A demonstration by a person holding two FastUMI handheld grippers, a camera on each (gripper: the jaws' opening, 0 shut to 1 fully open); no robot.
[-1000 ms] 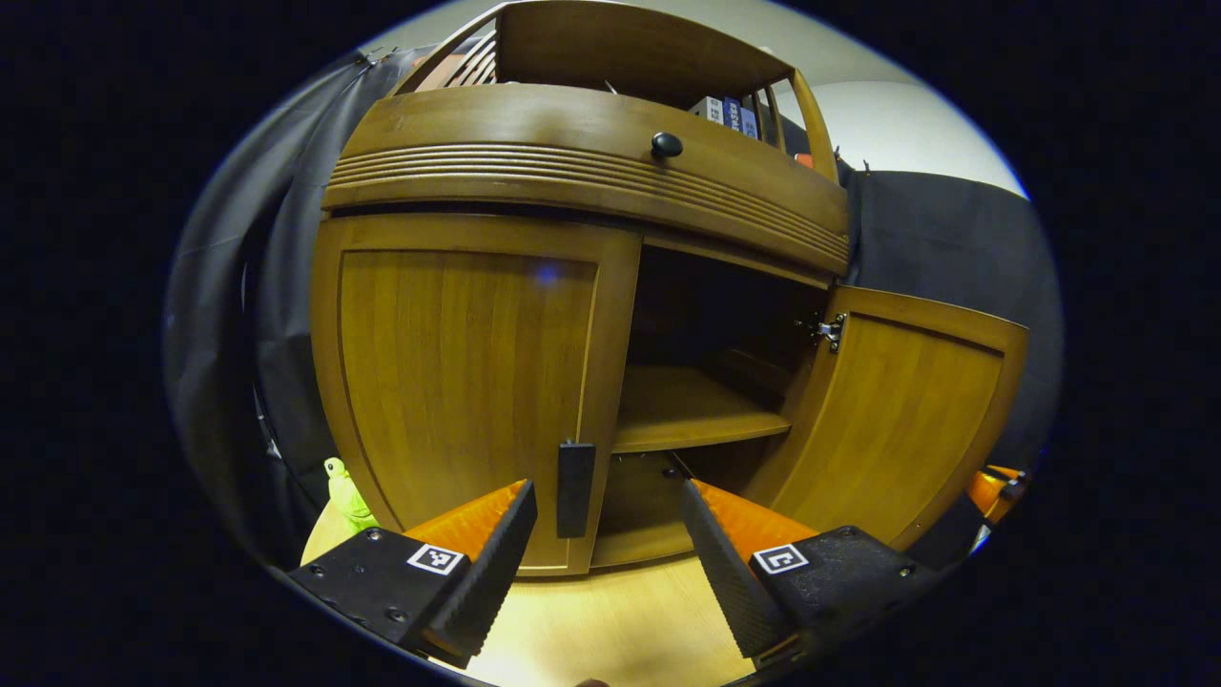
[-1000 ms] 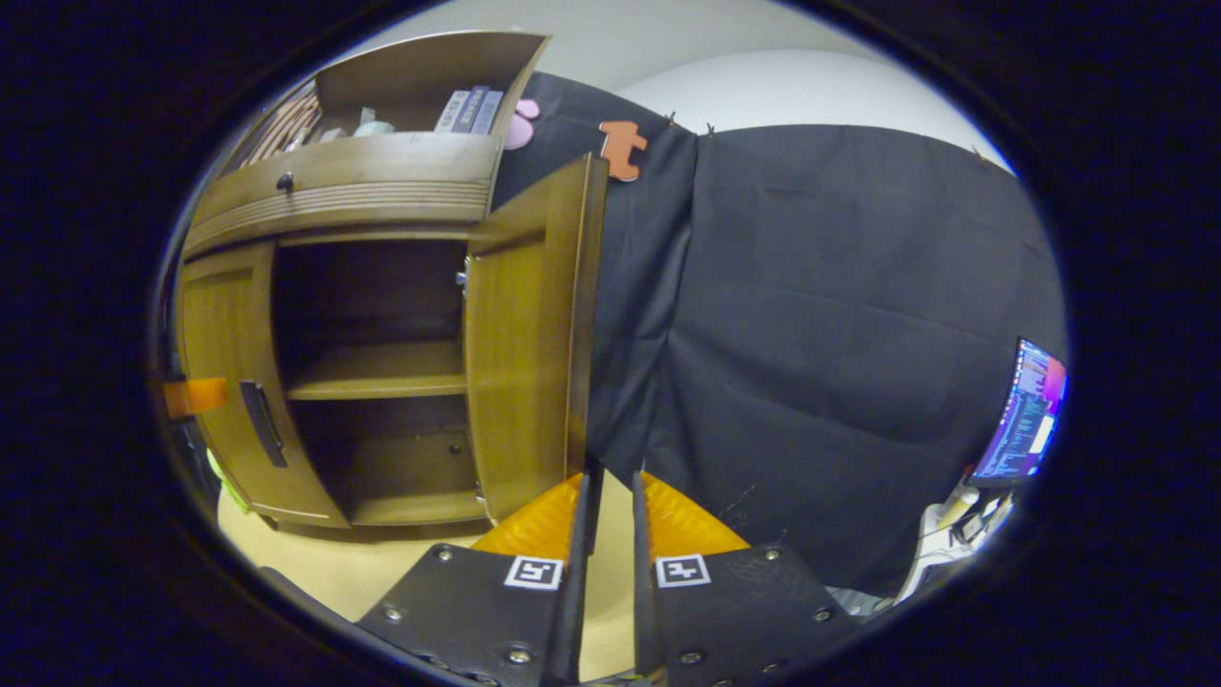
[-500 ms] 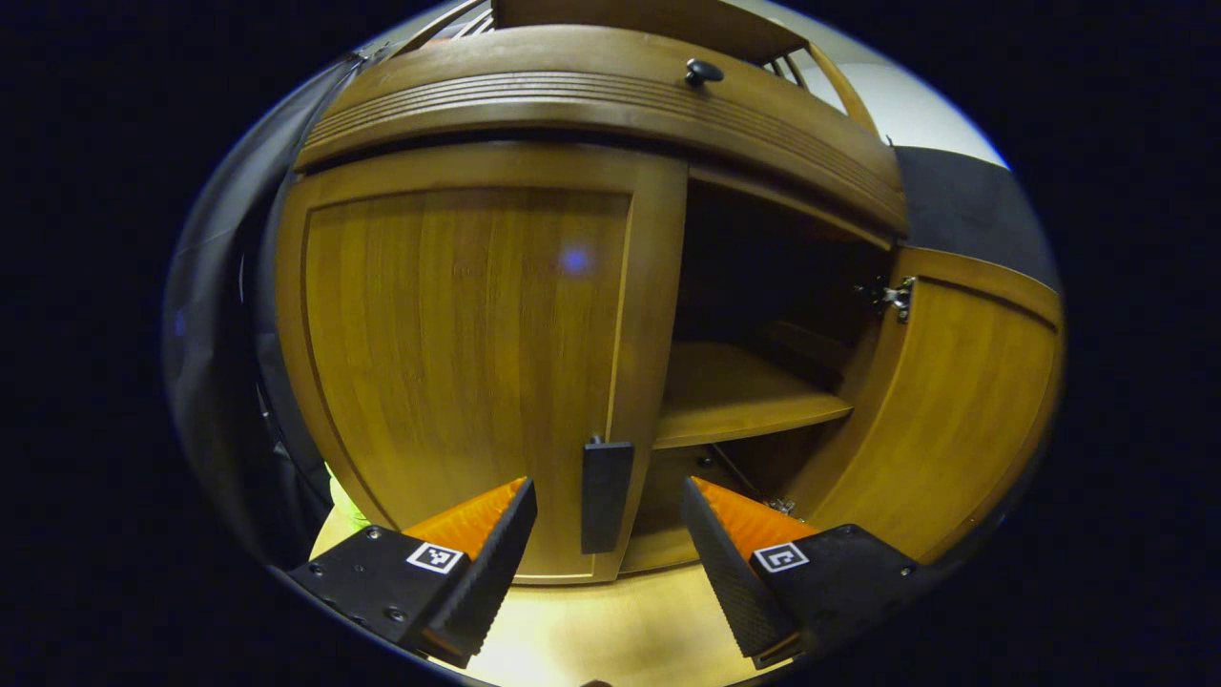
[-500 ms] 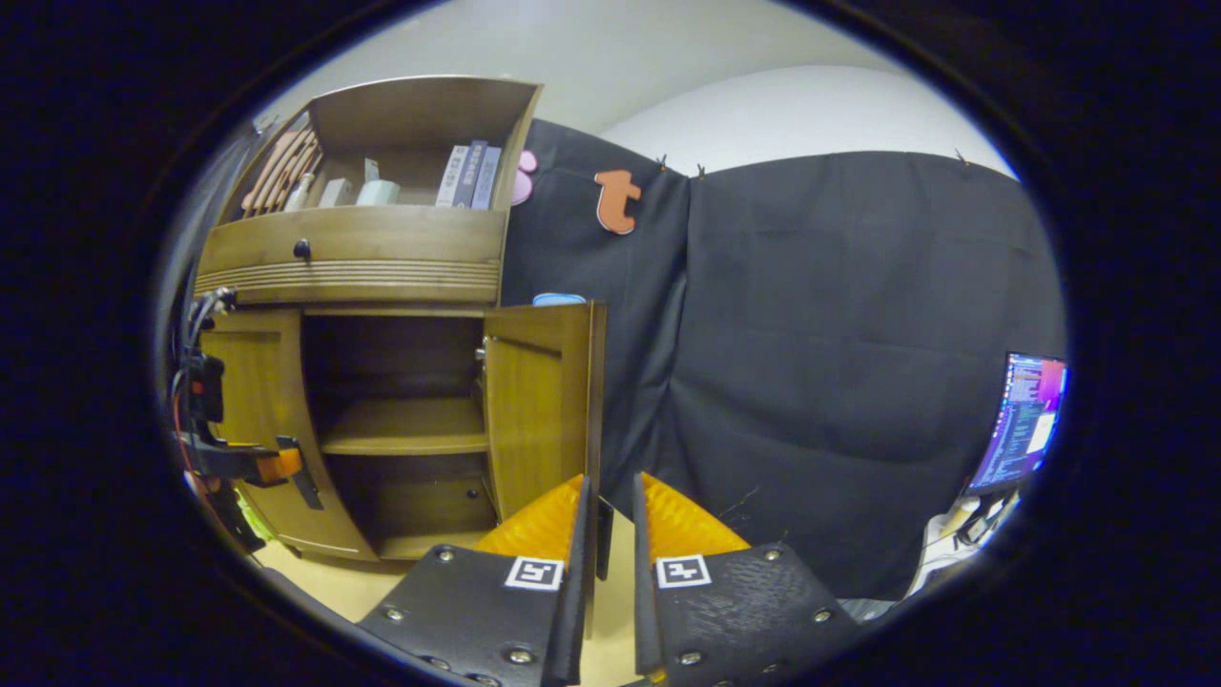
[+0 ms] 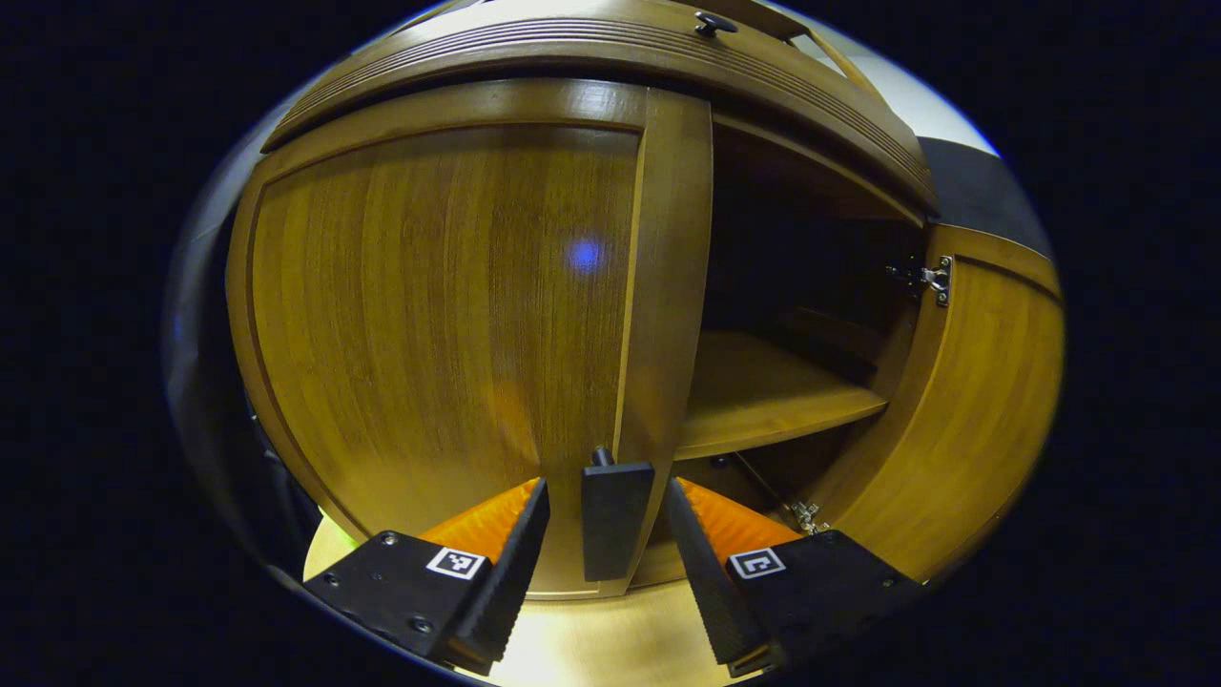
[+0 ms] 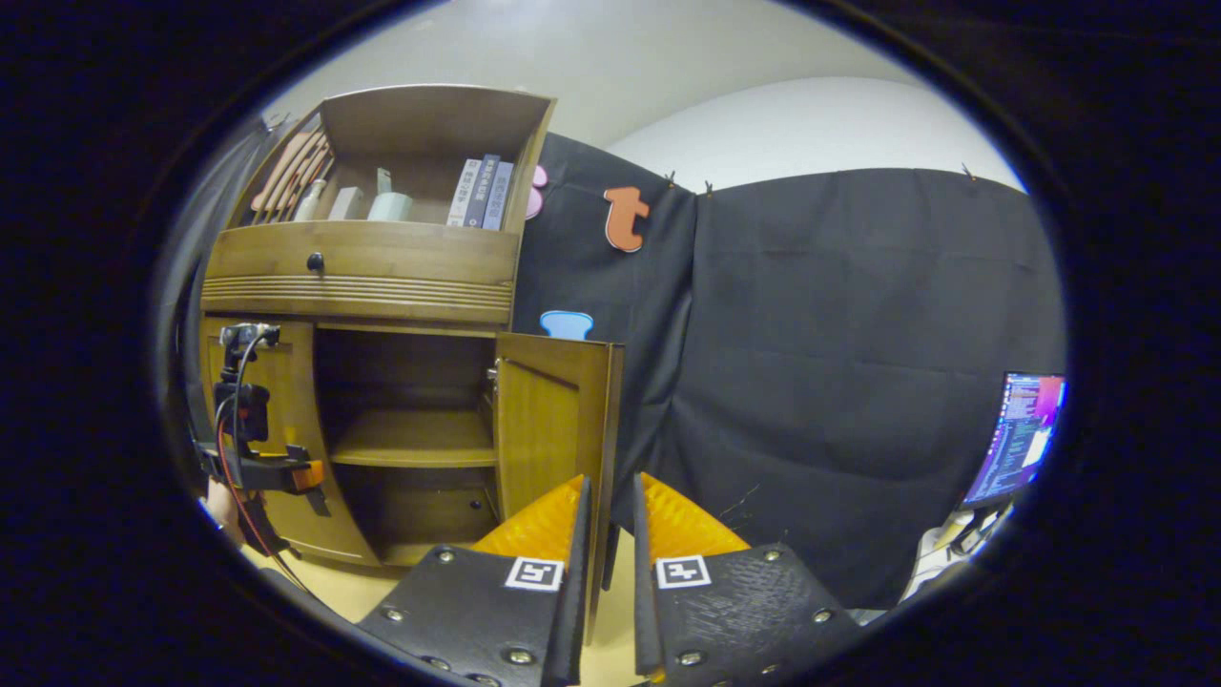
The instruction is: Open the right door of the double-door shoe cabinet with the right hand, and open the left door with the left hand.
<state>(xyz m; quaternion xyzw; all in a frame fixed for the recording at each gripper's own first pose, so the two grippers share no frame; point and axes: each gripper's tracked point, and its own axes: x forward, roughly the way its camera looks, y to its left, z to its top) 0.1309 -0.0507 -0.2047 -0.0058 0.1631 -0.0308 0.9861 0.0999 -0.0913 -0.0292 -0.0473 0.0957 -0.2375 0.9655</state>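
Left door (image 5: 448, 305) shut, rigid wood on hinges; best taken by its dark handle (image 5: 615, 515), standing between the parted left tongs (image 5: 601, 572), not yet pinched. Hinge side lost in shadow. Right door (image 6: 548, 420) swung wide; right tongs (image 6: 609, 572) nearly closed around its edge, actual contact unclear.

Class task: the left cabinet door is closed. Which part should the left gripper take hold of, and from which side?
Probably the dark upright handle at the left door's inner edge. It stands proud of the wood, so come straight on from the front; the left gripper's open fingers already sit either side of it.
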